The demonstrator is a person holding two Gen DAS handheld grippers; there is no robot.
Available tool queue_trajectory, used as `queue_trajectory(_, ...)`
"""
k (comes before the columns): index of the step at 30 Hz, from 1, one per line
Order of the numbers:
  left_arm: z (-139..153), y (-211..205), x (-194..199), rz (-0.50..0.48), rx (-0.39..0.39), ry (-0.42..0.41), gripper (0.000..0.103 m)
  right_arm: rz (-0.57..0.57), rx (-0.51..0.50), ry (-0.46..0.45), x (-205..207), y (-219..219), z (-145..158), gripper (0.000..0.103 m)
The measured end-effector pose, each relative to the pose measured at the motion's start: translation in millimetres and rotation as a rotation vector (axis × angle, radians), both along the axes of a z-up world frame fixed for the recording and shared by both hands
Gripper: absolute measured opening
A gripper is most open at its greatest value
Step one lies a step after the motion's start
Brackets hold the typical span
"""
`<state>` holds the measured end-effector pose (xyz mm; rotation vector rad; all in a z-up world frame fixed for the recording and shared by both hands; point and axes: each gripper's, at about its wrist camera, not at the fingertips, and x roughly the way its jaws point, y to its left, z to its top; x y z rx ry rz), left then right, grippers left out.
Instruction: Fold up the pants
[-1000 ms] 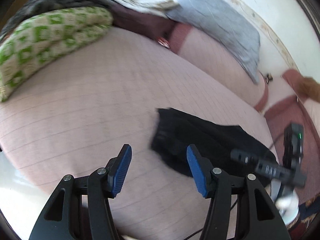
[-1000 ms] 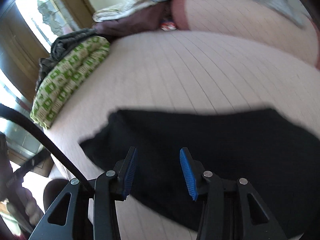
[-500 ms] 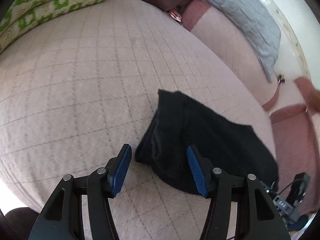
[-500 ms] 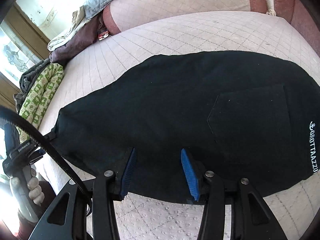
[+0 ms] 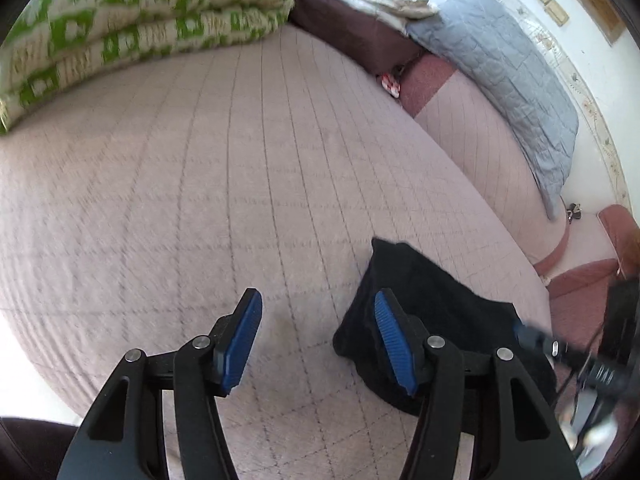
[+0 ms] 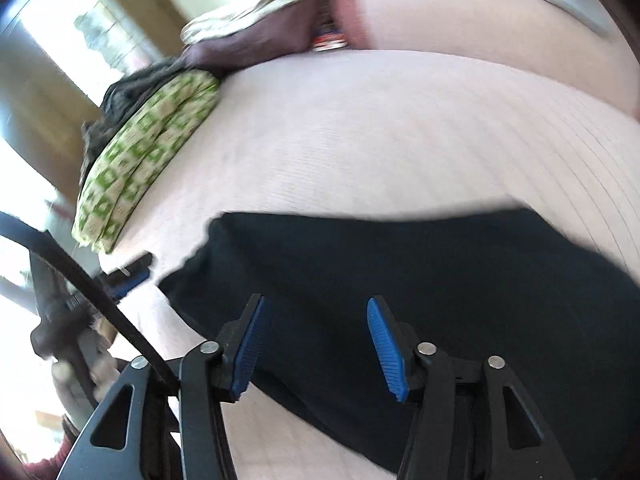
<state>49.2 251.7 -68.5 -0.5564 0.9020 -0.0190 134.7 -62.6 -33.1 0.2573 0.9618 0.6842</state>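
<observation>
Black pants (image 5: 436, 300) lie folded on the pink quilted bed (image 5: 240, 200), at the lower right of the left wrist view. My left gripper (image 5: 318, 344) is open over bare quilt, its right finger just past the pants' left end, nothing between the pads. In the right wrist view the pants (image 6: 400, 272) spread across the lower half, blurred. My right gripper (image 6: 316, 348) hovers over the near edge of the pants, its jaws opening, and no cloth is pinched between the blue pads. The left gripper (image 6: 128, 276) shows at the pants' left end.
A green-and-white patterned blanket (image 5: 132, 28) lies folded at the back left of the bed. A grey quilted pillow (image 5: 504, 76) and dark maroon bedding (image 5: 352, 36) sit along the back. The right gripper (image 5: 580, 364) shows blurred at the lower right edge. A window (image 6: 60, 40) is at left.
The left gripper has shifted left, so the pants' end now sits at its right finger instead of between the fingers. The right view swung low over the pants and its jaws stand wider.
</observation>
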Motion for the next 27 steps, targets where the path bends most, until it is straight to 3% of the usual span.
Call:
queue_trajectory(4,-9.9,-5.2,-0.4,-0.051,-0.023,0.012,0.058,0.137,-0.047,0.008,32.3,66.4,14.6,0.069)
queue_trajectory(10,-14.1,-14.0,-1.8,-0.087,-0.055,0.02,0.058,0.329,-0.256,0.053,68.7,163.6,5.6,0.069)
queue_trajectory(13,-16.2,-11.7,-2.7,-0.071,-0.081,0.027,0.048,0.379,-0.411,0.057,71.5,194.8,-7.3,0.074)
queue_trajectory(17,-20.9,5.5,-6.1,-0.031,-0.192,0.035,0.039,0.402,-0.541,0.027,64.7,220.8,-16.5,0.079)
queue_trajectory(18,-23.6,10.3,-6.1,-0.03,-0.236,0.04,0.039,0.399,-0.549,0.014,61.5,222.0,-15.9,0.075)
queue_trajectory(20,-26.4,13.5,-6.7,-0.028,-0.273,0.04,0.038,0.375,-0.543,-0.011,56.7,222.8,-11.0,0.051)
queue_trajectory(21,-25.9,16.7,-9.2,-0.027,-0.281,0.034,0.038,0.357,-0.542,-0.014,57.0,219.4,-10.4,0.032)
queue_trajectory(22,-24.6,16.2,-10.3,-0.031,-0.281,0.025,0.038,0.333,-0.518,-0.001,57.8,213.3,-9.0,0.026)
queue_trajectory(27,-19.5,-1.5,-10.7,-0.089,-0.244,0.0,0.038,0.284,-0.351,0.08,61.7,182.6,-6.3,0.023)
